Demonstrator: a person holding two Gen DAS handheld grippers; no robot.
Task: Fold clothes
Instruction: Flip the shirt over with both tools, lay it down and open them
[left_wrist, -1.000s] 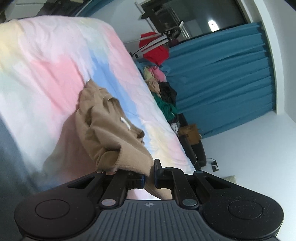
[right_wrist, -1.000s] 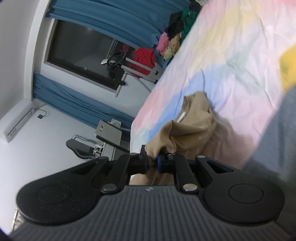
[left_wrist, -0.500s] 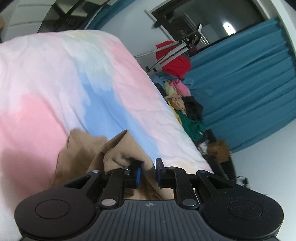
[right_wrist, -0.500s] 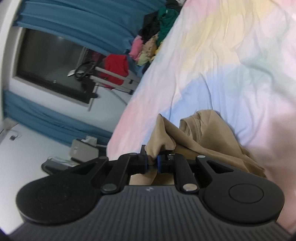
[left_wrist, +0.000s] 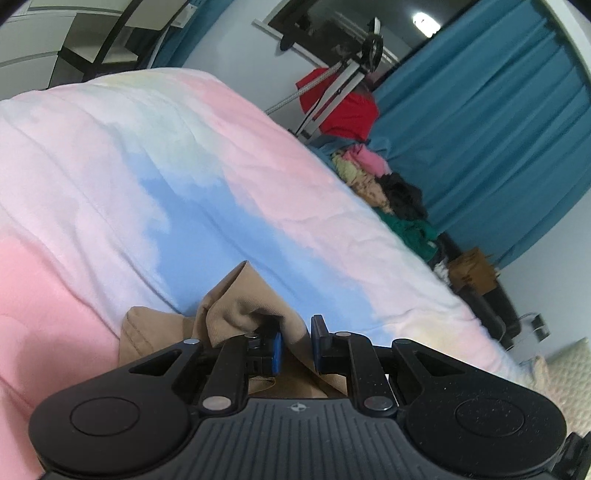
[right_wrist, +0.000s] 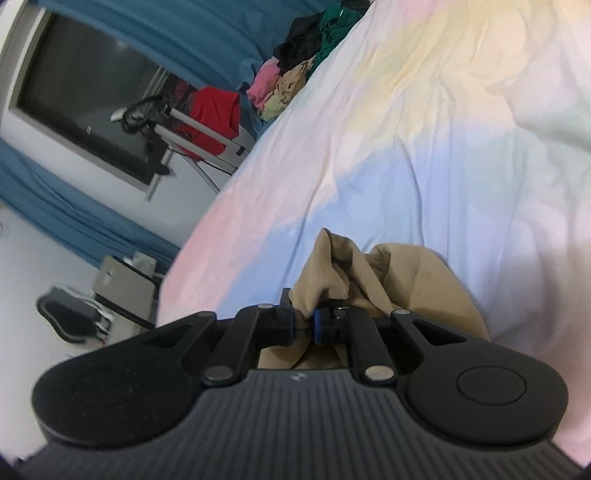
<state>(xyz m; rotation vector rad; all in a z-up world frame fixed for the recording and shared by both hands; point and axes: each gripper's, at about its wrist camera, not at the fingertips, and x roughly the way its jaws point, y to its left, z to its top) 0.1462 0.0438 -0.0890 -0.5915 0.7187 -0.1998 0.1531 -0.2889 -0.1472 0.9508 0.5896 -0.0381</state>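
The tan garment (left_wrist: 236, 310) lies bunched on the bed (left_wrist: 184, 177) right at both sets of fingertips, its bulk spreading between the two. A fold sits loosely between the left hand-held gripper (left_wrist: 295, 343), whose jaws stand slightly spread, cloth draped over one finger. The right hand-held gripper (right_wrist: 303, 326) is pinching another fold of the tan garment (right_wrist: 369, 280). Neither is nearer; the fold likely finishes by letting go of both edges here.

A bed (left_wrist: 110, 155) carries a pastel sheet (right_wrist: 424, 155); a tan garment (right_wrist: 417, 280) lies bunched on the sheet's blue patch.
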